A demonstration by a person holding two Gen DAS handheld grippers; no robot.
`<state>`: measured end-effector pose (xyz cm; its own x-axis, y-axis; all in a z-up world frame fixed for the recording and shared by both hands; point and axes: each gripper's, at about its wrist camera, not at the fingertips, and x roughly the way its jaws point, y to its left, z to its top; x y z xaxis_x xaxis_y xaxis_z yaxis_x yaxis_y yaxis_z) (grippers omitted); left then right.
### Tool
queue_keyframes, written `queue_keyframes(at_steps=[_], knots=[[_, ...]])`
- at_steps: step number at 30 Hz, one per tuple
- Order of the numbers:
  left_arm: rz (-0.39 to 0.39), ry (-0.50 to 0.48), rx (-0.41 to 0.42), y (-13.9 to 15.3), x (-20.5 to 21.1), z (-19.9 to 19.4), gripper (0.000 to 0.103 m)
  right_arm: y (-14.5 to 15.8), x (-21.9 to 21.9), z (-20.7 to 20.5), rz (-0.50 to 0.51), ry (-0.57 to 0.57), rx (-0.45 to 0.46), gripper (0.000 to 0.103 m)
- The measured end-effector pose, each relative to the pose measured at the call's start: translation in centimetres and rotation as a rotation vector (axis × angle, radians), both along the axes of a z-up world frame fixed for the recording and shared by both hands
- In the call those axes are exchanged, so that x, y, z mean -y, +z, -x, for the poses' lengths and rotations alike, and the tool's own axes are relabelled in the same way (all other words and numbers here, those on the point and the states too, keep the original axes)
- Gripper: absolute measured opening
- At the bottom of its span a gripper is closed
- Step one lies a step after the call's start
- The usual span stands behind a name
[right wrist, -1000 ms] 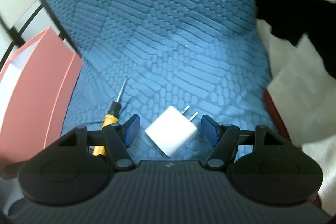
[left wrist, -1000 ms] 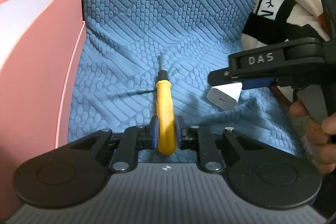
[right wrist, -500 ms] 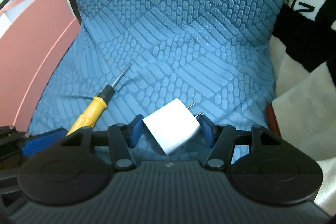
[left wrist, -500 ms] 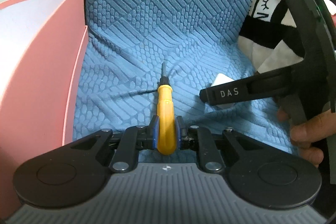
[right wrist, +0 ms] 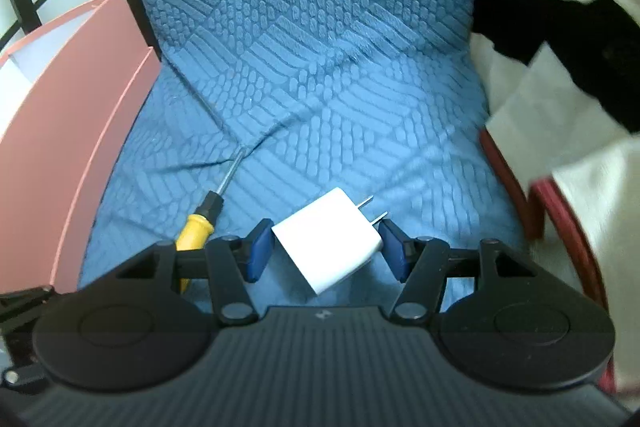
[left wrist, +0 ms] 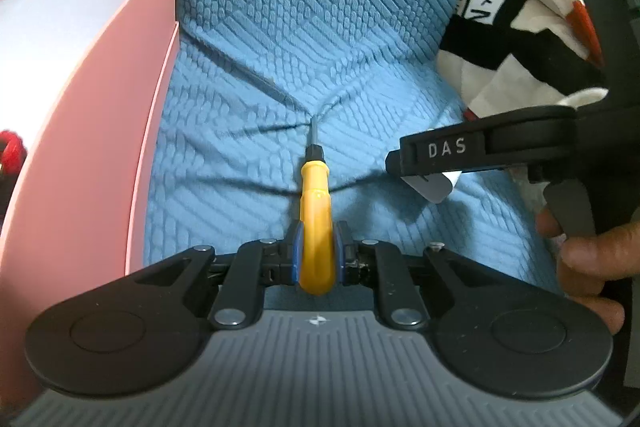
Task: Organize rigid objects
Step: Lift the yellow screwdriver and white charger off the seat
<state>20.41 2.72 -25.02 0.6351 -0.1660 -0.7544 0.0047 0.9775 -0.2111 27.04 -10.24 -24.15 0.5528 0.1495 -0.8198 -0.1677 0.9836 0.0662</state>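
My left gripper [left wrist: 316,259] is shut on the yellow handle of a screwdriver [left wrist: 314,211], whose metal tip points away over the blue textured cushion [left wrist: 320,27]. The screwdriver also shows in the right wrist view [right wrist: 200,223]. My right gripper [right wrist: 326,249] is shut on a white wall charger [right wrist: 326,241], its blue pads against both sides and its prongs pointing to the upper right. In the left wrist view the charger [left wrist: 434,185] peeks out under the right gripper's black finger [left wrist: 448,149].
A pink open box [left wrist: 88,115] stands at the left of the cushion, also seen in the right wrist view [right wrist: 72,131]. A black, white and red blanket [left wrist: 520,27] lies at the right. A red item [left wrist: 10,147] sits inside the box.
The right gripper's jaws closed from open onto the white charger. Both grippers have shifted slightly relative to the cushion, the left still holding the screwdriver.
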Motion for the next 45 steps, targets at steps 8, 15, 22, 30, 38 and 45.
queue_keyframes(at_steps=[8,15,22,30,38,45], knots=[[0.005,-0.002,-0.011,0.3,0.1,3.1,0.019,0.9,0.5,3.5,-0.062,-0.020,0.005,0.061],[-0.003,-0.018,-0.021,0.5,0.8,5.7,0.019,0.1,0.8,6.8,-0.075,-0.040,-0.015,0.061],[0.002,-0.034,-0.035,0.1,1.8,7.3,0.019,-1.4,1.1,7.9,-0.050,-0.046,-0.012,0.061],[0.030,-0.050,-0.045,-0.4,1.6,7.4,0.020,-0.5,2.4,7.8,-0.104,-0.026,0.005,0.063],[0.036,-0.044,-0.040,-0.7,1.6,7.1,0.020,0.7,1.9,7.7,-0.066,0.150,-0.005,0.063],[0.055,-0.037,-0.041,-0.7,1.2,7.0,0.022,0.3,1.2,6.5,0.062,0.208,-0.018,0.062]])
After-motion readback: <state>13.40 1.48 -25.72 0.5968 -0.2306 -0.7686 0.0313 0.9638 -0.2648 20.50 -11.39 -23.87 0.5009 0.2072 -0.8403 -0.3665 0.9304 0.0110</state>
